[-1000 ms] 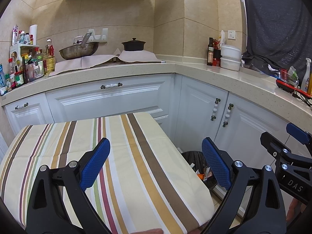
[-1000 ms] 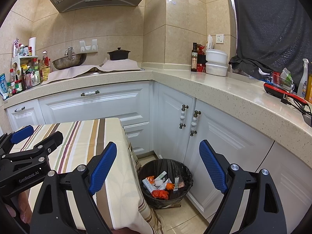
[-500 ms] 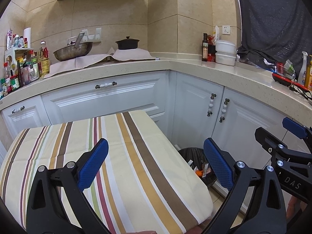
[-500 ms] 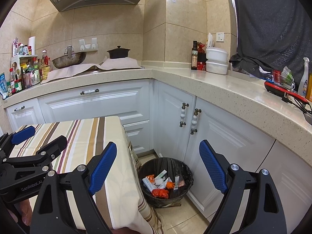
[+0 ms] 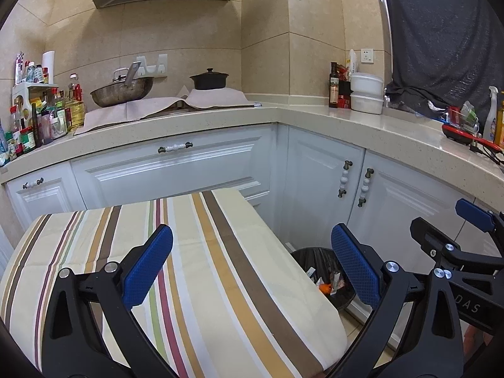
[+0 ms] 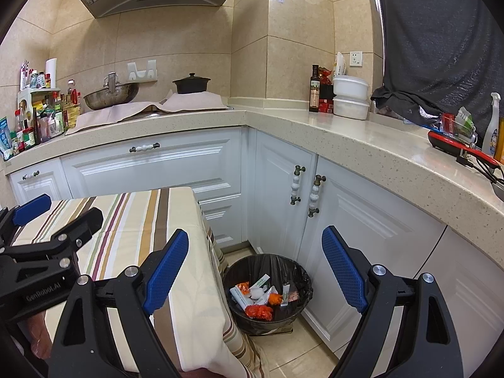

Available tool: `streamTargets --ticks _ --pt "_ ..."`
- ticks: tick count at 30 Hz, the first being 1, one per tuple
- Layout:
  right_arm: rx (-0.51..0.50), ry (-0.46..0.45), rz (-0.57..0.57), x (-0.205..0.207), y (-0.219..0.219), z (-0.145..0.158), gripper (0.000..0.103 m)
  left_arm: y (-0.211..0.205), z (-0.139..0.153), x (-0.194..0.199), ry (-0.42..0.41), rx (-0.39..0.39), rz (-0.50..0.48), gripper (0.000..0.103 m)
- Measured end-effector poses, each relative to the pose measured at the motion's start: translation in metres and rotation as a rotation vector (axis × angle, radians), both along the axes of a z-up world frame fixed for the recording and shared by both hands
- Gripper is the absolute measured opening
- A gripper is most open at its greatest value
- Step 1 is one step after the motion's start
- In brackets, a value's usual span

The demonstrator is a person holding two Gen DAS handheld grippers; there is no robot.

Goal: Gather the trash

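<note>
Left wrist view: trash bin (image 5: 318,271) half hidden behind striped table (image 5: 189,267), both tools (image 5: 252,264) (image 6: 255,267) wide apart, empty.

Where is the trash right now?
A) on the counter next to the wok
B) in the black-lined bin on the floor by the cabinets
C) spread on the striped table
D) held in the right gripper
B: the right wrist view shows wrappers and orange scraps lying in the bin, while the table shows no litter and the left gripper and right gripper are both open with nothing between their fingers.
</note>
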State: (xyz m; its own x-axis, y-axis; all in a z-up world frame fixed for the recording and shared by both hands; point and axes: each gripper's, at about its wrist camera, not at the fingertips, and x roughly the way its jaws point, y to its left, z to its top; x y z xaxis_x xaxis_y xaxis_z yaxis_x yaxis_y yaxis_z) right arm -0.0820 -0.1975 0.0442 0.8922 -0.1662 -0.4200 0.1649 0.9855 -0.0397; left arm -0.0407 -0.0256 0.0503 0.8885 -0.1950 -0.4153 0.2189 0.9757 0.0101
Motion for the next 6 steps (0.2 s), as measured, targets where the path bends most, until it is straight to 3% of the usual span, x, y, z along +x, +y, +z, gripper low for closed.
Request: streamTargets --ticks 6 --pt "0.0 0.017 0.016 0.007 0.003 -0.005 0.084 0.007 -0.007 0.013 0.061 0.008 0.031 0.098"
